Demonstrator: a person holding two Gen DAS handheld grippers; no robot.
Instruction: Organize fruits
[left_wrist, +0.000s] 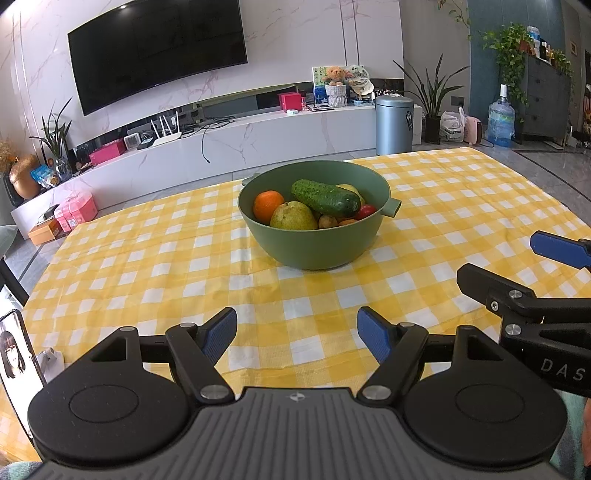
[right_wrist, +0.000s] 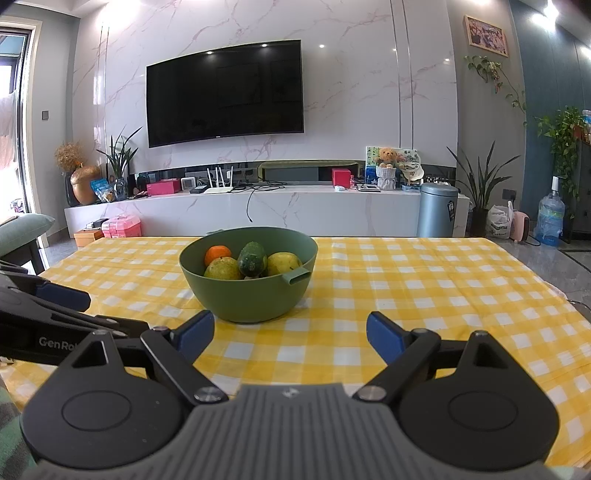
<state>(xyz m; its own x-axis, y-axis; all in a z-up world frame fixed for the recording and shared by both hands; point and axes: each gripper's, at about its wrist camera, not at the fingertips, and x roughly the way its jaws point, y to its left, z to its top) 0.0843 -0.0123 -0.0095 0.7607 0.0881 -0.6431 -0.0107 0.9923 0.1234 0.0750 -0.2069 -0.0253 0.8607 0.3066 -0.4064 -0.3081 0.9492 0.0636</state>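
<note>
Yellow-checked tablecloth (left_wrist: 147, 258) carries a green bowl (left_wrist: 314, 247) at twelve o'clock; both the left gripper (left_wrist: 296, 332) and the right gripper (right_wrist: 290, 336) are spread, empty. The topmost cucumber (left_wrist: 325, 197) could be rolled out if nudged.

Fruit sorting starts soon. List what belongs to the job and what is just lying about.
Job: green bowl, cucumber, orange, pear, tomato, left gripper, right gripper, both open.

Lying about: TV, bin, water bottle, teddy bear.
</note>
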